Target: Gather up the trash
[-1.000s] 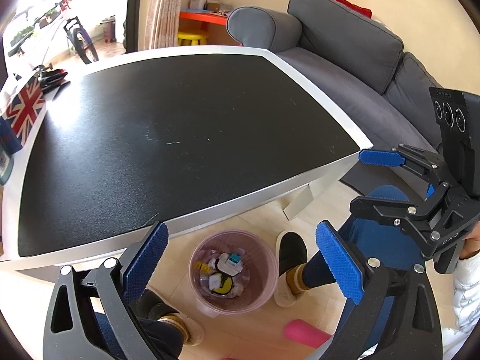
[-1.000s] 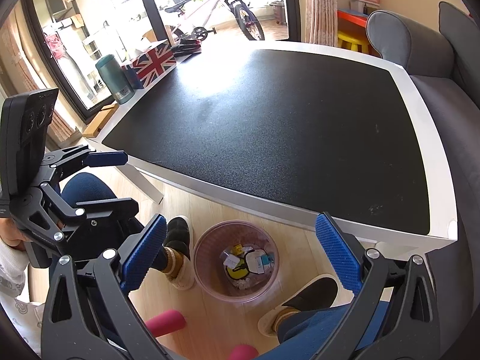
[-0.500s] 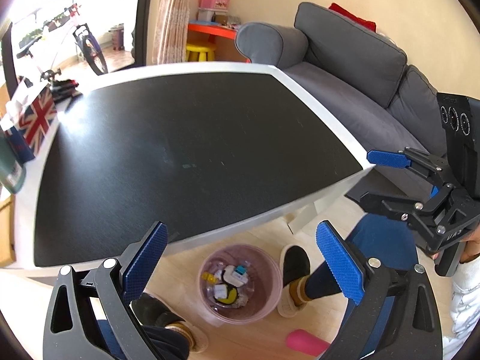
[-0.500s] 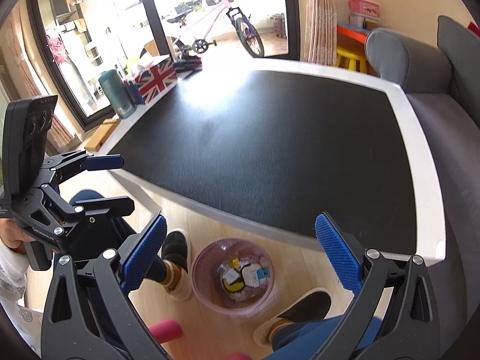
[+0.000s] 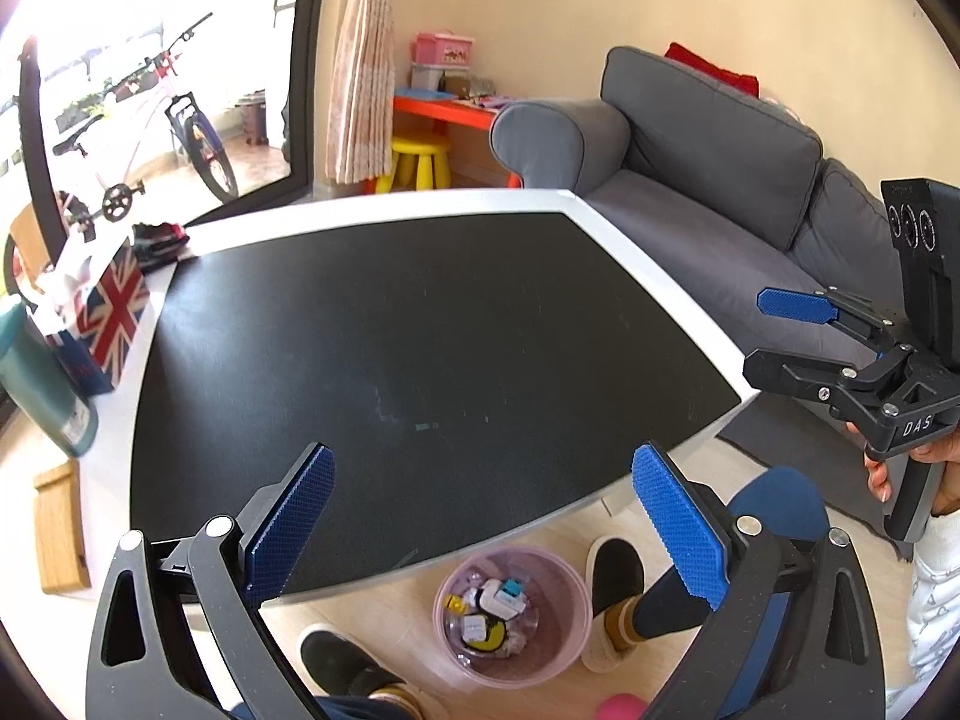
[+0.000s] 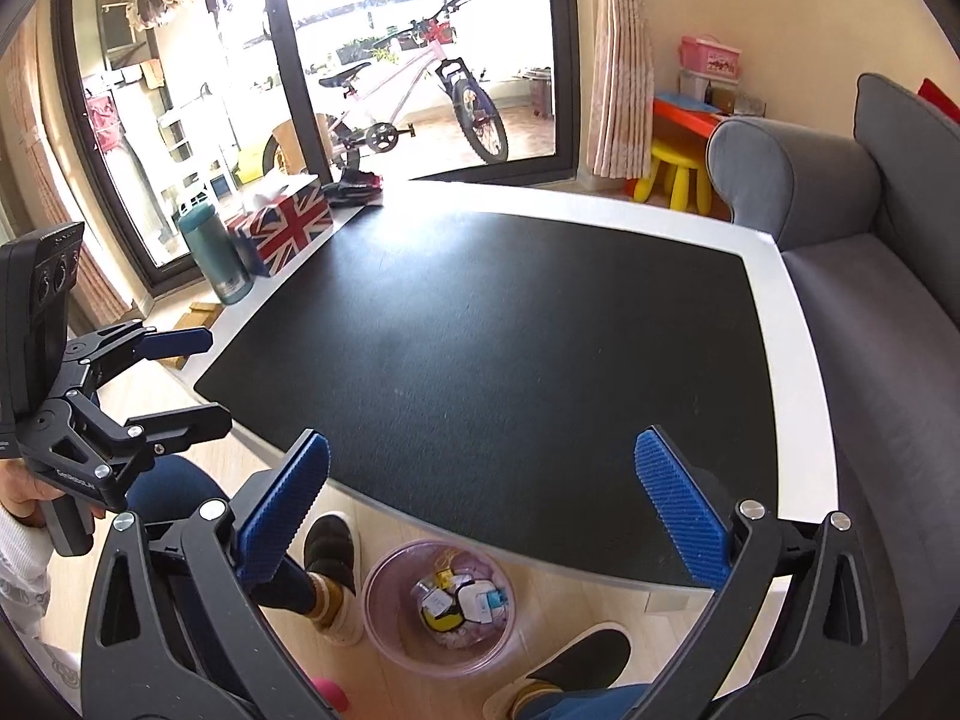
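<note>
A pink translucent trash bin (image 5: 513, 615) stands on the floor below the table's near edge, with several pieces of trash (image 5: 492, 606) in it; it also shows in the right wrist view (image 6: 447, 606). My left gripper (image 5: 483, 525) is open and empty, held above the table's near edge. My right gripper (image 6: 480, 510) is open and empty too, over the near edge. Each gripper shows in the other's view: the right one (image 5: 798, 336) at the far right, the left one (image 6: 186, 378) at the left. The black table top (image 5: 420, 348) shows no trash.
A Union Jack tissue box (image 5: 105, 312), a teal bottle (image 5: 42, 384) and a dark bundle (image 5: 159, 240) stand along the table's left rim. A grey sofa (image 5: 720, 180) runs along the right. My feet in dark slippers (image 5: 615, 570) flank the bin.
Both grippers have risen and tilted up, so more of the room shows and the bin has slid lower in both views. Both stay open and empty.
</note>
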A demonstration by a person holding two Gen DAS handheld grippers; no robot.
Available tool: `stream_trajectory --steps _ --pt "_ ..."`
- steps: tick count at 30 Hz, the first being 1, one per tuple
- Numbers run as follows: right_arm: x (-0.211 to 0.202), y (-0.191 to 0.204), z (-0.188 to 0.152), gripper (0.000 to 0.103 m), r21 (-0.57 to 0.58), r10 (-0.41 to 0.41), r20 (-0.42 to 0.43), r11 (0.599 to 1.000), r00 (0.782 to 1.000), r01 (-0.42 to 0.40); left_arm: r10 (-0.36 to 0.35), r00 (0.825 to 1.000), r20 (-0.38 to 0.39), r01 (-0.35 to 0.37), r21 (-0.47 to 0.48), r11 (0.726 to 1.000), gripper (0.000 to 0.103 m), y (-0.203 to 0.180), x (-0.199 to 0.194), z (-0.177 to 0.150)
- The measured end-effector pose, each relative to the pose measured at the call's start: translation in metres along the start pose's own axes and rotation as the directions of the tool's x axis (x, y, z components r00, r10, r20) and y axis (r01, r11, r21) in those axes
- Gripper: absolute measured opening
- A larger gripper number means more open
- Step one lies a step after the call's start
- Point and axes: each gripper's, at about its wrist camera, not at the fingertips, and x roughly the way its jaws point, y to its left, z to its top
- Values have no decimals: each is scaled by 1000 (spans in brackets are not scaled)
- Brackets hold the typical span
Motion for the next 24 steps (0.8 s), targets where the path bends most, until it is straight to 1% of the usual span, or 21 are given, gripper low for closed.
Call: stream_trajectory --steps 5,7,14,20,24 --pt "-4 0 13 100 -11 -4 26 1000 1000 4 20 1000 24 -20 9 1000 96 3 -4 12" --pt "-5 0 16 100 -10 1 31 1000 1000 0 13 999 30 -14 17 1000 96 3 -5 15" --pt "-1 2 19 100 -30 7 31 1000 999 -6 63 998 25 -64 44 997 97 -1 -3 18" --pt "-1 3 18 100 -33 5 31 999 1000 -4 11 1000 11 -10 -29 1000 97 10 2 18" --pt "0 2 19 100 -32 1 28 999 1000 0 12 1000 7 -11 -50 999 97 13 5 17"
